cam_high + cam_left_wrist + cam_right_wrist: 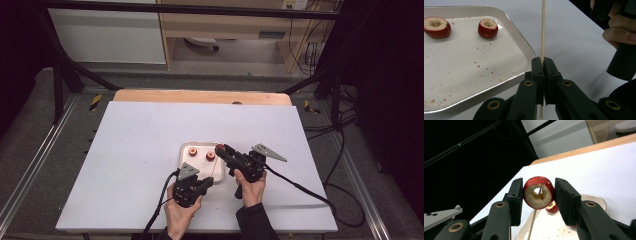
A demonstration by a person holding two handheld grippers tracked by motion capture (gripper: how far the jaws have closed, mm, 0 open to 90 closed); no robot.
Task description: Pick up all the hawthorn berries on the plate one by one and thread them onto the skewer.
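Two hand-held grippers meet as we line them up: left hand-held gripper [543, 65] pinching the skewer [543, 30], whose tip enters the cored fruit [539, 192] clamped by right hand-held gripper [537, 195].

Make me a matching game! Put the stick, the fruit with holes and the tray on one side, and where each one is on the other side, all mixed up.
Things:
1. thin wooden skewer
2. red cored fruit with the skewer tip at its hole
3. two red cored fruits
4. white metal tray

Places:
A. lying in the tray
B. pinched in the left gripper
C. resting on the white table
D. squeezed in the right gripper

Pairs: 1-B, 2-D, 3-A, 4-C
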